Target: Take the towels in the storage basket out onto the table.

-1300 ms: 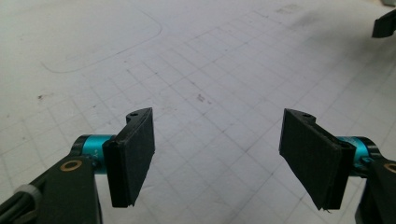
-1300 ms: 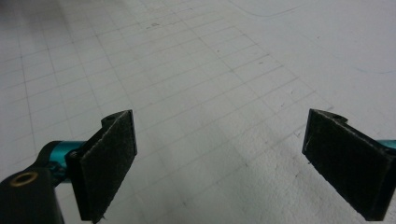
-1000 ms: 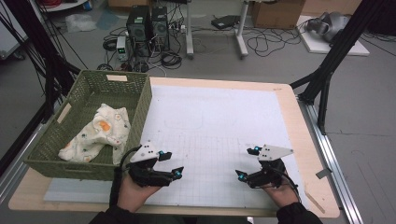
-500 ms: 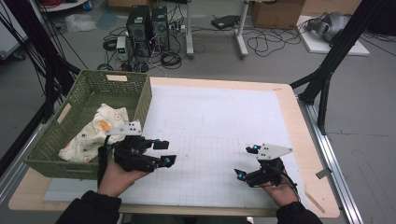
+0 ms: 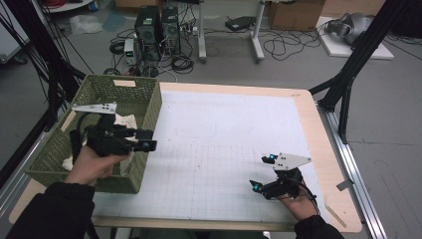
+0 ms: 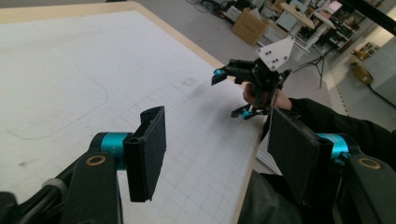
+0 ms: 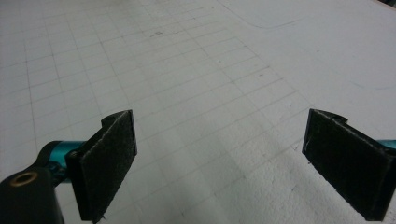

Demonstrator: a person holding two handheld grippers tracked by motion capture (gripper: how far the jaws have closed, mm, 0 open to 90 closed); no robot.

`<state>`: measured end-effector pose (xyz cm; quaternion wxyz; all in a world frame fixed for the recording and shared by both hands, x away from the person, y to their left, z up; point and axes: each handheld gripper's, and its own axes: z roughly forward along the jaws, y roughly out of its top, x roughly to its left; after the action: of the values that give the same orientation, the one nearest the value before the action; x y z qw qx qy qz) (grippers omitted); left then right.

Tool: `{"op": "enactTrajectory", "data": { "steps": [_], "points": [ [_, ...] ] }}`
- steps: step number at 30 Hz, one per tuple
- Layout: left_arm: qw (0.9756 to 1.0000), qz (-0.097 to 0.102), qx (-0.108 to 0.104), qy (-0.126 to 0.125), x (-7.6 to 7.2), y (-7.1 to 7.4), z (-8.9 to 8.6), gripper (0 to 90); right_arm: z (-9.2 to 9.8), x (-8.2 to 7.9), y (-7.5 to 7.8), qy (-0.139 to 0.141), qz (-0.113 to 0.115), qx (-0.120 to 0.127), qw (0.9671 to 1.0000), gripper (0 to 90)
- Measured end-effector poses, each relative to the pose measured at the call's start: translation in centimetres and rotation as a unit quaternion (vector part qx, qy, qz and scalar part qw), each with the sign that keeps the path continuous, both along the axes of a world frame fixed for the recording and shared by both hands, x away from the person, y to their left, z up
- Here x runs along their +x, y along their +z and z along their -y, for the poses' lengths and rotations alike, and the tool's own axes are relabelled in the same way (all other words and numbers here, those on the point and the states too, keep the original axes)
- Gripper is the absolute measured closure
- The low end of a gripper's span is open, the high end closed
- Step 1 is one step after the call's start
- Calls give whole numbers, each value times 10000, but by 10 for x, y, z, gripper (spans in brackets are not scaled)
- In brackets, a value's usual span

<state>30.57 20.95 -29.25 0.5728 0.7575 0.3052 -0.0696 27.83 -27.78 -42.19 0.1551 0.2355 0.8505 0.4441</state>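
Cream cloth [image 5: 122, 122] lies in the basket [image 5: 149, 107], under the left claw [image 5: 145, 140].

A fixed camera looks forward and down from above the person's side onto the pale wooden worktop [image 5: 318, 124] and its white gridded mat [image 5: 219, 144]; the left gripper view rides low and close over that mat, facing across it to the right hand-held gripper [image 6: 233, 95], which the high view shares [image 5: 263, 173]; the right gripper view sits nearest, skimming the same mat [image 7: 196, 70].
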Motion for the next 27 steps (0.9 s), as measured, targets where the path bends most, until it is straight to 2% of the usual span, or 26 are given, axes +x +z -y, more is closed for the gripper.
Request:
{"op": "enactTrajectory", "data": {
  "steps": [2,5,10,14,15,16,17,19,20,23,24,25,26,27],
  "points": [
    [9999,-103,-3,62,6,2,-15,376,0,0,0,4,-19,1,10000,90],
    [9996,-117,142,193,11,3,-30,377,-1,1,-1,18,-14,-37,10000,90],
    [9986,-248,219,412,18,0,-49,386,-1,1,-1,24,-36,-24,10000,90],
    [9964,-376,402,651,25,-6,-65,388,-1,1,-1,10,-44,-28,10000,91],
    [9947,-427,528,774,28,-8,-72,388,-1,1,-1,11,-46,-28,10000,91],
    [9947,-427,528,774,28,-8,-72,390,-1,1,-1,11,-52,-23,10000,91],
    [9926,-481,674,889,31,-11,-77,389,-1,1,-1,9,-56,-22,10000,90],
    [9904,-524,786,1007,34,-14,-82,390,-1,2,-2,8,-52,-29,10000,90],
    [9904,-524,786,1007,34,-14,-82,391,-1,2,-2,10,-51,-34,10000,91],
    [9862,-610,992,1180,39,-18,-91,390,-1,2,-2,6,-56,-36,10000,90],
    [9823,-723,1067,1363,43,-23,-97,382,-1,2,-2,9,-68,-30,10000,90],
    [9793,-752,1149,1484,45,-25,-100,380,-1,2,-2,10,-66,-31,10000,91],
    [9793,-752,1149,1484,45,-25,-100,377,-1,2,-2,7,-67,-31,10000,90],
    [9739,-804,1309,1671,48,-29,-106,375,-1,2,-2,9,-63,-35,10000,90]
  ]
}}
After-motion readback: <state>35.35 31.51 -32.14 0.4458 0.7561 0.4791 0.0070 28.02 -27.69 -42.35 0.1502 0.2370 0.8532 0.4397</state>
